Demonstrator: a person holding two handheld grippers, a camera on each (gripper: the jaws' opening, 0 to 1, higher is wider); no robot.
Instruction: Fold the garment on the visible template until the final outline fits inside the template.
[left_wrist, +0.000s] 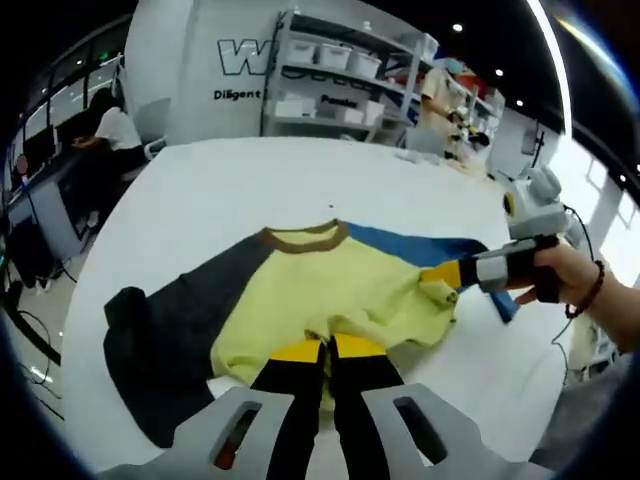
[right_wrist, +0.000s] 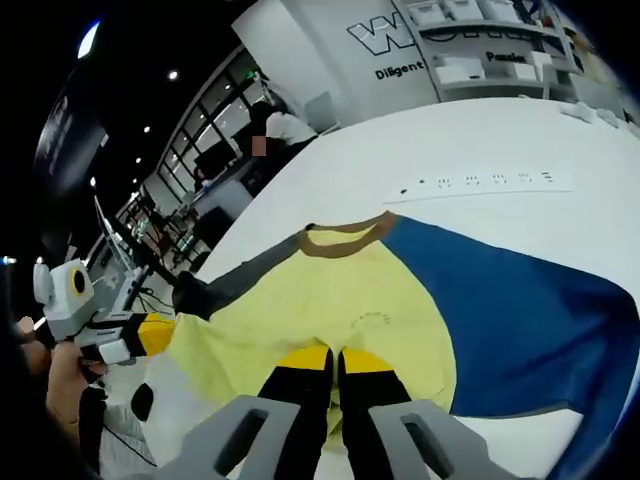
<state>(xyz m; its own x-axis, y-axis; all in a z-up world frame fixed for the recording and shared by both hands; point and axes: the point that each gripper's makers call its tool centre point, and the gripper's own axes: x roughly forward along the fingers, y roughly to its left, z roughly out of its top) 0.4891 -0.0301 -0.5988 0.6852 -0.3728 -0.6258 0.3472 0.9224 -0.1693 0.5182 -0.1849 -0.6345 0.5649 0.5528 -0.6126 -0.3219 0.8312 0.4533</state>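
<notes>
**A:** Why was the garment (left_wrist: 330, 290) lying that way on the white table (left_wrist: 230, 180)?

**B:** It was spread flat, brown collar (left_wrist: 305, 238) away from the person, yellow body in the middle, a dark sleeve (left_wrist: 160, 340) out to one side and a blue sleeve (right_wrist: 510, 320) to the other. Probably it was laid open so the sides could be folded inward. No template outline could be made out under it.

**A:** And the left gripper (left_wrist: 328, 350)?

**B:** Its yellow-tipped jaws were pressed together on the near edge of the yellow body, with cloth bunched right at the tips. It looked clamped on the hem.

**A:** The right gripper (right_wrist: 335, 362)?

**B:** Likewise, jaws closed against each other on yellow fabric. In the left gripper view it came in from the right, held by a hand (left_wrist: 570, 280), pinching a crumpled bit of yellow cloth where the body met the blue sleeve.

**A:** So why those two holds?

**B:** Judging by the placement, two points on one side would let that side be lifted and carried over evenly.

**A:** Anything else about?

**B:** Shelving (left_wrist: 340, 80) behind the table, and a power strip (right_wrist: 480, 183) beyond the collar.
</notes>
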